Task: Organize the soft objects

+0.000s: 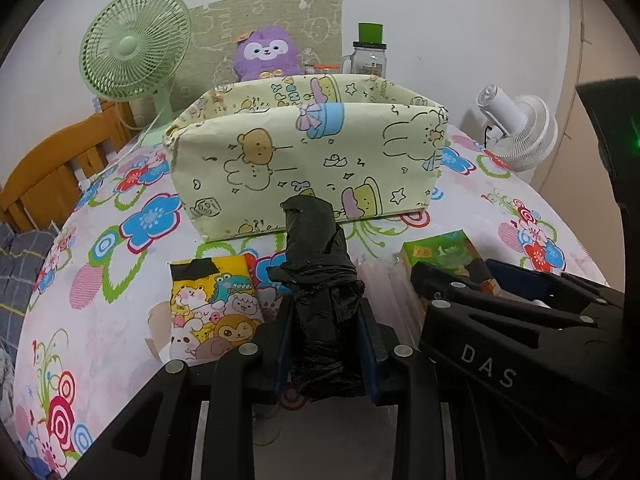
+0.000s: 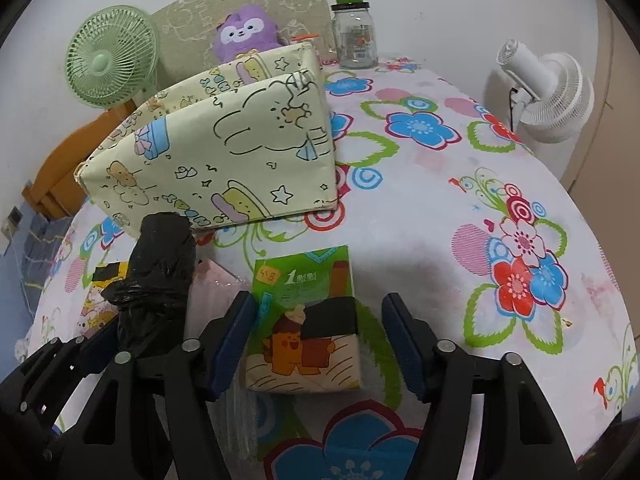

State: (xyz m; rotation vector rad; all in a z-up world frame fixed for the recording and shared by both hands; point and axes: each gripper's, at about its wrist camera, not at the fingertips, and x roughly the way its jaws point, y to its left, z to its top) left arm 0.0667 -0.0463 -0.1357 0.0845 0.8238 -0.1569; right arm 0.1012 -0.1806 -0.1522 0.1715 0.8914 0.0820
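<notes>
The left claw (image 1: 326, 344) is clamped on a roll of black plastic bags (image 1: 316, 276), its two pads pressed into the crinkled sides, and the roll sticks out forward toward the yellow cartoon-print box (image 1: 304, 160) standing on the flowered bench (image 1: 120, 320). The right claw (image 2: 320, 344) has its pads apart, straddling the green tissue pack (image 2: 308, 320) that lies flat on the bench; the left pad looks to be touching or just beside the pack's edge, the right pad clear of it. To do this step well, I would lift the roll above the near wall of the box before moving forward, since that wall looks soft and could fold inward if nudged. Keep the squeeze steady, as slick film may slip. A yellow animal-print pack (image 1: 212, 312) lies just left of the roll, untouched.
</notes>
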